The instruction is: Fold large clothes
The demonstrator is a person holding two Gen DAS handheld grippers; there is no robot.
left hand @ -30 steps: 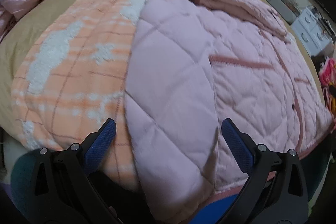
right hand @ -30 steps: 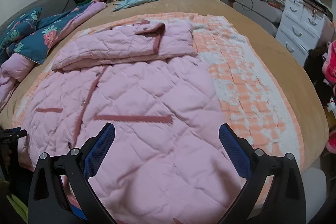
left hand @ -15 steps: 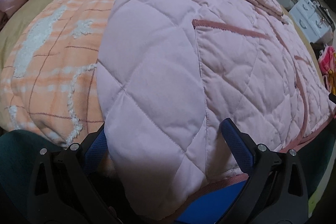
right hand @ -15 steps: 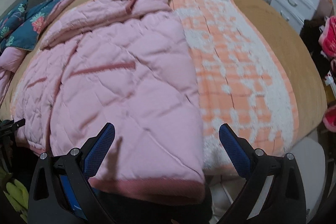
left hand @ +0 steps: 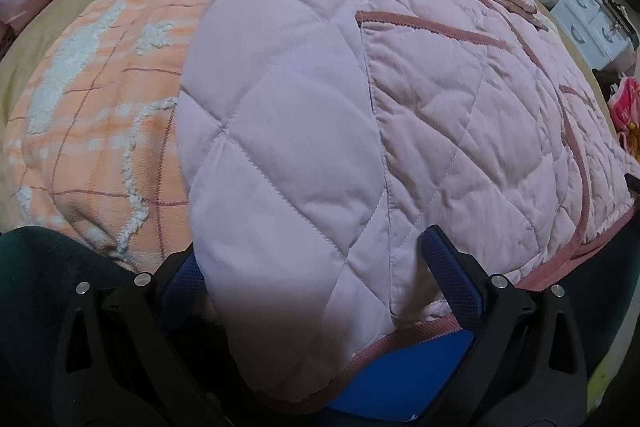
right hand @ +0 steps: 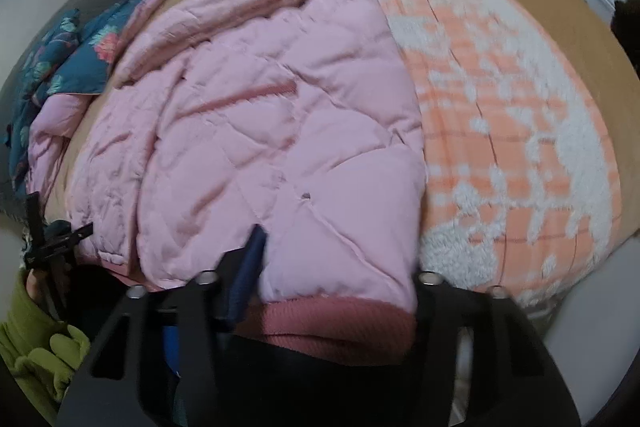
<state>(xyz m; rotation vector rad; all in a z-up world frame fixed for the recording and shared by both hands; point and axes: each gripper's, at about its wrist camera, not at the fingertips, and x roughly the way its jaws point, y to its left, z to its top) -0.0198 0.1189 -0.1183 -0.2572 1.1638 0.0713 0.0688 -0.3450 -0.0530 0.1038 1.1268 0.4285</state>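
A quilted pink coat [left hand: 420, 115] lies spread on an orange-and-white blanket [left hand: 100, 99] covering a bed [right hand: 560, 11]. The left gripper [left hand: 320, 267] is at the coat's near hem, its blue-padded jaws wide apart with the fabric bulging between them. The right gripper [right hand: 336, 267] sits at the hem's other corner, jaws on either side of the dark pink ribbed edge; motion blur leaves it unclear whether they pinch it. A white dresser [left hand: 592, 27] stands beyond.

An orange-and-white checked blanket [right hand: 516, 131] covers the tan bed [right hand: 568, 27]; a floral quilt [right hand: 68, 55] (teal, pink-lined) sits at its far-left edge.
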